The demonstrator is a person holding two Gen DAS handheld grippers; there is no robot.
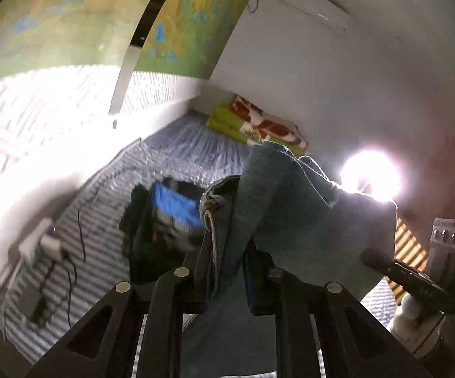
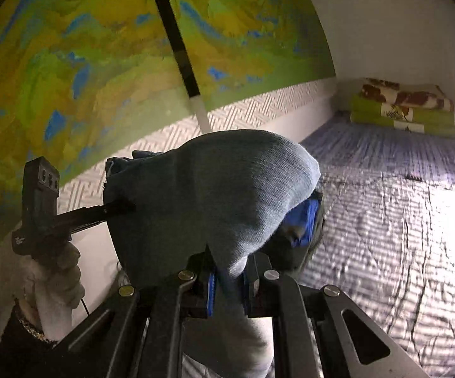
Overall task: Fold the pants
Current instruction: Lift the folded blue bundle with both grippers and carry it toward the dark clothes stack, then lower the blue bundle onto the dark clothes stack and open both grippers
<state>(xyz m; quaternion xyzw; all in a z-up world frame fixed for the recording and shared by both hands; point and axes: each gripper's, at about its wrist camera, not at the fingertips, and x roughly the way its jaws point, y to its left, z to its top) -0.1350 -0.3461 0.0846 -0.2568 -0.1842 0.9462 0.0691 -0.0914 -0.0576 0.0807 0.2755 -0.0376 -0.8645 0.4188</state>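
The left gripper (image 1: pixel 227 271) has its fingers (image 1: pixel 203 261) clenched on a bunched fold of the blue-grey pants (image 1: pixel 277 214), near a stitched seam edge. The right gripper (image 2: pixel 229 278) likewise pinches the same cloth between its blue-padded fingers (image 2: pixel 211 293). The pants hang draped over both grippers, lifted clear above the bed (image 2: pixel 385 220) with its striped cover. Beyond the pants, on the bed, lies a dark pile of clothes with a blue patch (image 1: pixel 164 220). Farther from the pants, at the bed's far corner, sits a stack of folded green and red blankets (image 2: pixel 404 107). To the left of the pants on the bed lie a white adapter and cables (image 1: pixel 47 249). A gloved hand (image 2: pixel 54 280) grips the left gripper's handle.
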